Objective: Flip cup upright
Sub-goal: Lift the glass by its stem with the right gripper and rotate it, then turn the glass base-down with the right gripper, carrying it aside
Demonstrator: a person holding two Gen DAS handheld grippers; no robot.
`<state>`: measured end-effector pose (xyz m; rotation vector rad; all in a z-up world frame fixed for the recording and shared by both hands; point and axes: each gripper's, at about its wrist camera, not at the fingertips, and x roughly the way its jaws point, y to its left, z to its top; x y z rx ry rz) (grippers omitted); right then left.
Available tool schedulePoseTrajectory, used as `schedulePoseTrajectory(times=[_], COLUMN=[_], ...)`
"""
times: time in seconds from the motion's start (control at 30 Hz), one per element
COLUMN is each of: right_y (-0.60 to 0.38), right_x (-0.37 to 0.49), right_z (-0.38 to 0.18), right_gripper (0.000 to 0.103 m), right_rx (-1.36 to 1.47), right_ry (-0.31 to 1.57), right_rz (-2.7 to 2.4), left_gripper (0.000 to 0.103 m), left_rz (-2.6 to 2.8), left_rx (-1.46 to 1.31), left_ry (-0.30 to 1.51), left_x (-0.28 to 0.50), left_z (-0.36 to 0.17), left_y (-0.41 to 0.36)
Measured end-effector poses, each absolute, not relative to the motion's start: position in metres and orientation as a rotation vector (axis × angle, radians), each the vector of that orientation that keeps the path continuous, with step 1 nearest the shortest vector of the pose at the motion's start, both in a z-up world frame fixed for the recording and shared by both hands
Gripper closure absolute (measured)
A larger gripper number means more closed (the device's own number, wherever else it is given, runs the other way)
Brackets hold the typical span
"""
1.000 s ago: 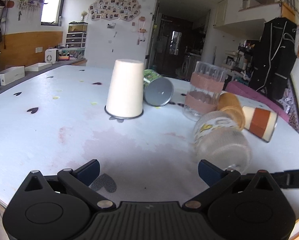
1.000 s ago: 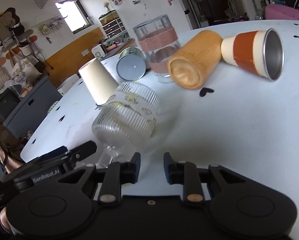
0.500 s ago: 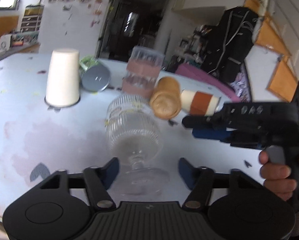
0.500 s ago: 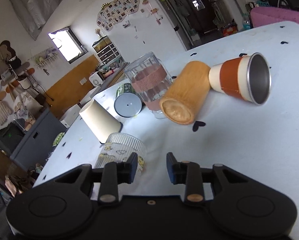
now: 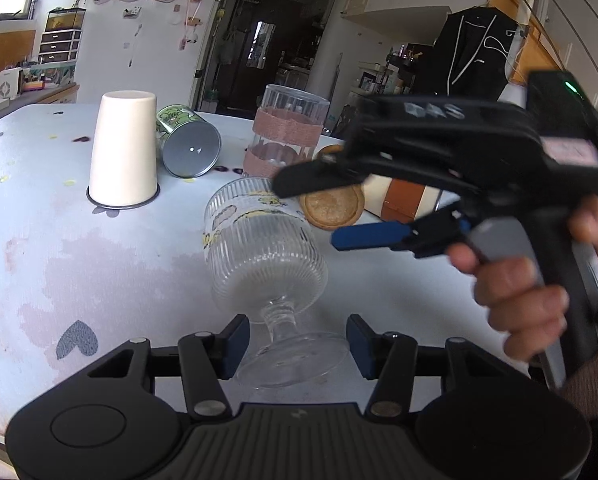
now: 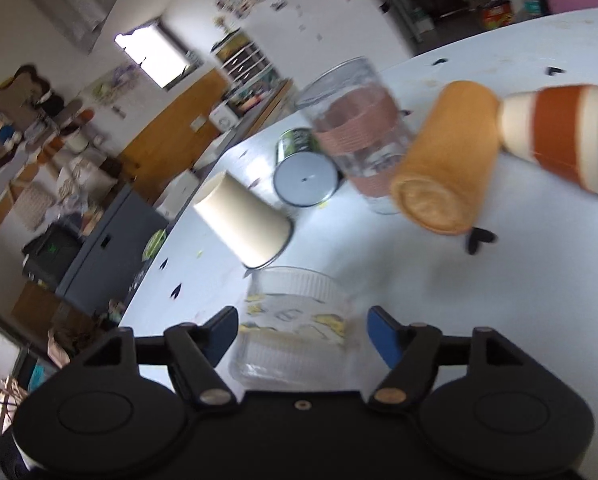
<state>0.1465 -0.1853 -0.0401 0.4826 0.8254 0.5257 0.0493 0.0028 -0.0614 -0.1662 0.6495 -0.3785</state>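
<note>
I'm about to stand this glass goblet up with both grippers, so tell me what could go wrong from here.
1. The ribbed goblet lies on its side; being round glass, it could roll or slip as the open left gripper closes near its stem.
2. The right gripper, open around the bowl, is blurred in its own view; a fast squeeze might knock the goblet.
3. The wooden cup and white cup sit close; a swing could hit them.

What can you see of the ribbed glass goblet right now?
The goblet is clear ribbed glass with a yellow printed band near the rim, a short stem and a round foot. It lies on its side on the table, foot between the open left tool. The open right tool straddles its bowl.
</note>
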Motion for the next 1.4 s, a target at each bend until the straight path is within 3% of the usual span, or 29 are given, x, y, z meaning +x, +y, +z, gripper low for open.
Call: schedulePoseTrajectory(times=[0.3, 0.43, 1.0, 1.17, 1.33, 1.4], right_y=[-0.157, -0.158, -0.155, -0.155, -0.146, -0.142], right_x=[0.190, 0.196, 0.118, 0.090, 0.061, 0.053], right_z=[-0.060, -0.074, -0.011, -0.006, -0.007, -0.009], right_gripper=[0.023, 0.028, 0.029, 0.029, 0.028, 0.028], right_rx=[0.509, 0.580, 0.224, 0.134, 0.034, 0.011], right_ry=[1.042, 1.078, 0.726, 0.653, 0.572, 0.548], right_rz=[0.550, 0.567, 0.552, 0.571, 0.574, 0.575], left_gripper=[0.049, 0.049, 0.050, 0.056, 0.073, 0.074], left_rz=[-0.385, -0.398, -0.467, -0.450, -0.451, -0.450], left_rx=[-0.138, -0.150, -0.178, -0.143, -0.131, -0.112], left_ry=[0.638, 0.636, 0.591, 0.583, 0.570, 0.566], left_x=[0.049, 0.048, 0.040, 0.037, 0.035, 0.033], left_z=[-0.062, -0.062, -0.065, -0.072, -0.076, -0.078], left_y=[0.002, 0.004, 0.003, 0.001, 0.002, 0.001])
